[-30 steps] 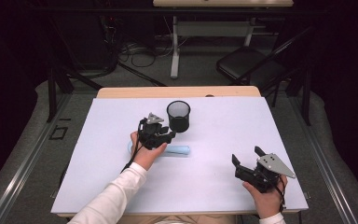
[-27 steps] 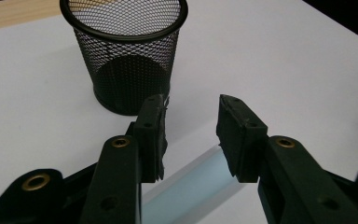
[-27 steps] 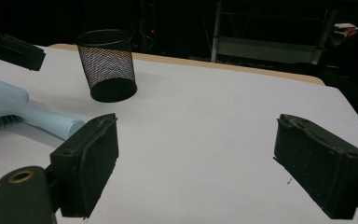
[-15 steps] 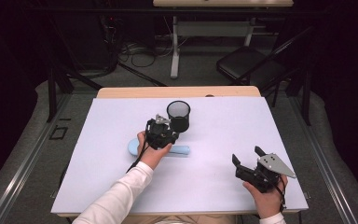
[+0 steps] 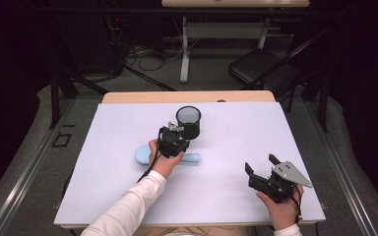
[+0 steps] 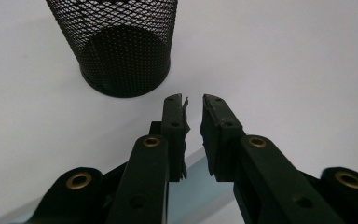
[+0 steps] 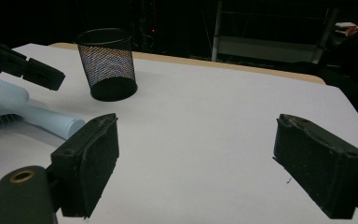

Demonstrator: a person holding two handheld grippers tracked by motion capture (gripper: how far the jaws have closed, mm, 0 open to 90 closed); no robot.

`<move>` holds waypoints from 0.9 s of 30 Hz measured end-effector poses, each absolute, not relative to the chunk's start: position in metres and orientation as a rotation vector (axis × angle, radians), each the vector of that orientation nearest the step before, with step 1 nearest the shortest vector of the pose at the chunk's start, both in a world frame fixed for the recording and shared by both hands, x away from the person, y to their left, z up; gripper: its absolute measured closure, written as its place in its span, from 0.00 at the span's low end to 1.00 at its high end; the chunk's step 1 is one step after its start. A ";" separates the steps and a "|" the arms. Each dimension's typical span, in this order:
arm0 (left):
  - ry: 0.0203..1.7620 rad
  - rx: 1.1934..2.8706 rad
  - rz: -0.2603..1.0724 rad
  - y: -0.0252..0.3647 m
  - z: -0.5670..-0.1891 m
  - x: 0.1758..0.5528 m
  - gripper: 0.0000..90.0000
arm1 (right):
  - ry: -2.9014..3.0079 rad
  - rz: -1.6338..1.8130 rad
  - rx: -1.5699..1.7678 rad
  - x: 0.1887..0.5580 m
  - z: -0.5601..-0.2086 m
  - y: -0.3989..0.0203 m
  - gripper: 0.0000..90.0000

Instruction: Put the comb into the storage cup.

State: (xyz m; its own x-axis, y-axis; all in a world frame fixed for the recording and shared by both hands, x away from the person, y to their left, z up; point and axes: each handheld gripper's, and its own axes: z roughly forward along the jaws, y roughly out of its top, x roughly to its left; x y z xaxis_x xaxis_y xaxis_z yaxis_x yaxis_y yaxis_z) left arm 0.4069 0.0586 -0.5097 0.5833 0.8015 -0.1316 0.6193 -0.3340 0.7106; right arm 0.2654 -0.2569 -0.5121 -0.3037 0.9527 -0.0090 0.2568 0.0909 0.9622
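Note:
A light-blue hairbrush [image 5: 192,158] lies flat on the white table [image 5: 236,132], its head to the left. A black mesh cup [image 5: 189,122] stands upright just behind it. My left gripper [image 5: 181,132] hovers over the brush handle and points at the cup. In the left gripper view its jaws have just been closing to a thin gap [image 6: 193,100]. Nothing sits between the pads, and the blue handle [image 6: 191,186] passes beneath them, short of the cup [image 6: 116,46]. My right gripper [image 5: 260,163] rests at the front right, its jaws [image 7: 196,140] wide open on nothing.
The right gripper view shows the cup [image 7: 107,63], the brush [image 7: 9,100] and the left gripper's jaw [image 7: 28,67] at its left. Behind the table stand a black chair [image 5: 263,73], cables and table legs. The table's wooden far edge [image 5: 187,96] shows.
My left hand has slid right along the brush toward the cup, uncovering the brush head at the left. Its jaws have narrowed. The right hand has stayed put.

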 end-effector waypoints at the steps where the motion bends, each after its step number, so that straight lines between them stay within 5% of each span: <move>1: 1.129 2.071 0.306 0.058 -0.510 0.407 0.89 | 1.665 1.250 1.209 0.265 -0.512 -0.257 0.15; 27: 1.143 2.139 0.283 0.034 -0.525 0.411 1.00 | 1.665 1.261 1.224 0.267 -0.513 -0.259 0.15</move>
State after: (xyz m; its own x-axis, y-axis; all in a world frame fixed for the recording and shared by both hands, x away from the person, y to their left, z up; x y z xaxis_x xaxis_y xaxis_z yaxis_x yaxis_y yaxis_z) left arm 0.4105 0.0345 -0.5246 0.5898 0.7983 -0.1219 0.6488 -0.3785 0.6601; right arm 0.2666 -0.2587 -0.5132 -0.3032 0.9529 0.0075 0.2653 0.0769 0.9611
